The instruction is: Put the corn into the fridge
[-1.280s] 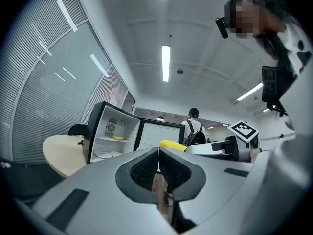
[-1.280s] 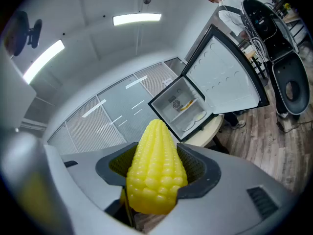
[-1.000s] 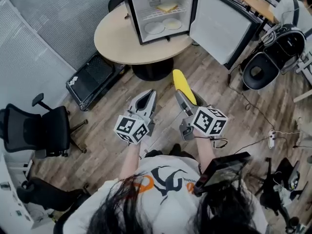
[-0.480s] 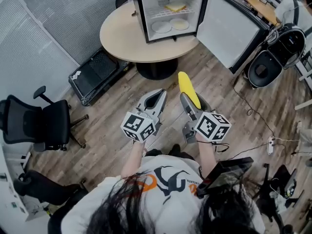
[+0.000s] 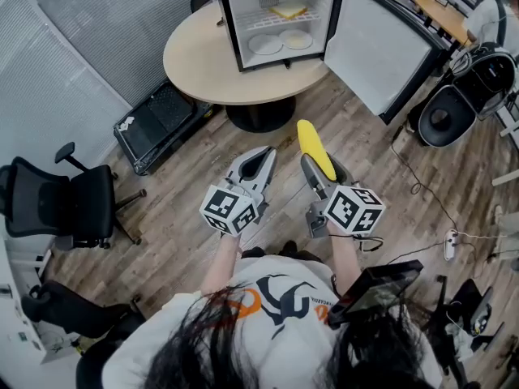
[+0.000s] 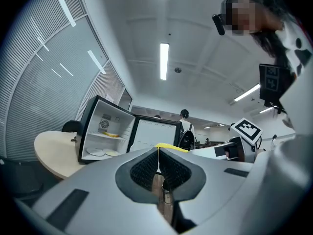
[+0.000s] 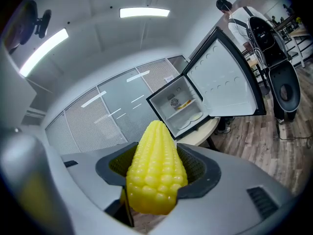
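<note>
Gripping the corn, the right tool faces the open fridge on a table; left tool closed.

- The head view looks steeply down from above the person, with the left gripper and right gripper near and the open fridge on the round table farther ahead.
- The left gripper view looks along its jaws, tilted up toward fridge and ceiling.
- The right gripper view does likewise, very close on the corn.
- All three share the fridge.
</note>
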{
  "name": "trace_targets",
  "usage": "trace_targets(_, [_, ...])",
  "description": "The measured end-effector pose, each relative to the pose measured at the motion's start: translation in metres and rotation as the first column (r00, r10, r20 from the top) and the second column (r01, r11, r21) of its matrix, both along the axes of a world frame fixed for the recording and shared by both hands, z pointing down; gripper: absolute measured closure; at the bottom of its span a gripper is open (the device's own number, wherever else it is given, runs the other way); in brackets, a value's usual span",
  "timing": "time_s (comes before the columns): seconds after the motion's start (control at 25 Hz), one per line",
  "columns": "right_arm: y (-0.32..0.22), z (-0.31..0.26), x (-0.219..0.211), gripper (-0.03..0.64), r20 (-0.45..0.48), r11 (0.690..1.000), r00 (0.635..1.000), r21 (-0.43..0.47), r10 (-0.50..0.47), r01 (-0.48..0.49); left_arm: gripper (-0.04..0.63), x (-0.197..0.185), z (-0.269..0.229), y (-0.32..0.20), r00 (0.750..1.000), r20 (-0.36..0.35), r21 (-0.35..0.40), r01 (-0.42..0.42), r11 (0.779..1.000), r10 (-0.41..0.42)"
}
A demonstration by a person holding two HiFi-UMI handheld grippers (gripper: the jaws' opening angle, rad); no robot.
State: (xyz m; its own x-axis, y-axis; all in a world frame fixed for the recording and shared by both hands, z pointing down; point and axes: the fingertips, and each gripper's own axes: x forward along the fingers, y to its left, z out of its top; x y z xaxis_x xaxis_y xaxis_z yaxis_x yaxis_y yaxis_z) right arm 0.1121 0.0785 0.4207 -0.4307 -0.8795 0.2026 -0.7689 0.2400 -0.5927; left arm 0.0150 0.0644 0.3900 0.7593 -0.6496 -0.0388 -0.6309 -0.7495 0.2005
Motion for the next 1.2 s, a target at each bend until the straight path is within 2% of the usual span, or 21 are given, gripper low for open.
trace_targets(0.32, [-0.009,0.009,0.016,0.364,0.006,0.999,0.999,-0.011,-0.045,0.045,0.584,0.027,0.004,-0.003,1.000,0.013,0.007,0.008,1.000,-0.008])
trace_targets(0.72, [-0.038,0.020,0.010,0.364,0.012,0.996,0.996,-0.029,-0.088,0.089,0.584,0.017,0.012,-0.025,0.997,0.044,-0.007,0.058,0.998,-0.058])
trace_targets(0.96, [-0.072,0.027,0.002,0.364,0.006,0.996,0.996,-0.038,-0.084,0.084,0.584,0.002,0.020,-0.068,0.995,0.071,-0.009,0.077,0.997,-0.076])
trace_targets(1.2, [-0.123,0.024,-0.004,0.364,0.013,0.999,1.000,-0.045,-0.028,0.029,0.584,-0.009,0.011,-0.124,0.999,0.033,0.012,0.041,0.999,-0.041])
